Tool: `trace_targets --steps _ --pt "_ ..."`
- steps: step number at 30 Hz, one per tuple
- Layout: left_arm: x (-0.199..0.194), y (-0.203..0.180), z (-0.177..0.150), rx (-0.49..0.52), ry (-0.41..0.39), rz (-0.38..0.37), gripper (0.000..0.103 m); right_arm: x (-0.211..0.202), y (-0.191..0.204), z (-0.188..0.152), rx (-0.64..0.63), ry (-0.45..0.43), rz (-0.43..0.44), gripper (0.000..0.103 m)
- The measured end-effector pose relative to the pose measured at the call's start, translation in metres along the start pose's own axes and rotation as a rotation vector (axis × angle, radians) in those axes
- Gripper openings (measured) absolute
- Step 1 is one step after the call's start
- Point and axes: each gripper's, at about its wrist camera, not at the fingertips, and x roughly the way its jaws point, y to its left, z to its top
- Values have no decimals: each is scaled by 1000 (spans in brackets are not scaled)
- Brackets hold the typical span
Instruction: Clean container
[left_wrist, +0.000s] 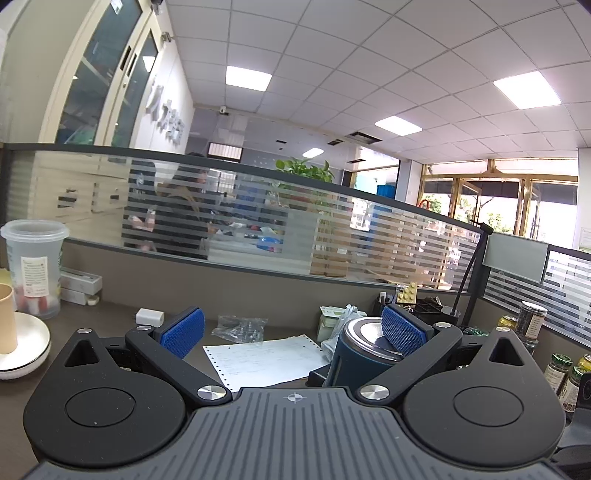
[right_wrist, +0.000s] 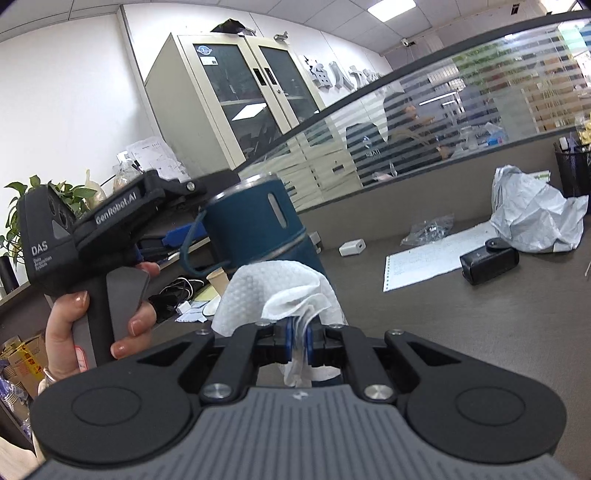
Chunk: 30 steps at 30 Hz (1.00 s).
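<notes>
The left gripper (left_wrist: 291, 332) stands with its blue pads spread wide and nothing between them. The container (left_wrist: 360, 350), a dark blue flask with a steel top, sits just ahead of its right-hand pad (left_wrist: 402, 332), which overlaps the steel rim in that view; whether pad and rim touch cannot be told. From the right wrist view the flask (right_wrist: 255, 229) appears beside the left gripper (right_wrist: 162, 206), past the wipe; whether it stands on the desk (right_wrist: 480, 332) or is lifted is hidden.

The right gripper (right_wrist: 299, 339) is pressed together on a white wipe (right_wrist: 277, 291), which billows up ahead of the fingers, between them and the flask.

As a judgement: the flask looks stiff and fairly heavy for its size, with a matte sleeve that should give the pads fair purchase and a polished steel rim that would be slippery. A cord loop (right_wrist: 192, 243) hangs at its side and could snag. The best hold seems to be across the blue sleeve, mid-body, not on the steel. The wipe is soft and limp; it will fold under pressure, so it needs a firm pinch near its bunched root. A tall flask may tip if wiped while unsteadied.
</notes>
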Motion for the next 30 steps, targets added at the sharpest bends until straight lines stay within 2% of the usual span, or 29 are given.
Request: trace_targets --steps 15,30 --pt "1 2 2 2 1 -7 103 0 1 25 -46 -98 -21 9" --pt "3 10 7 -26 27 -28 103 4 -4 21 -31 -108 -31 9"
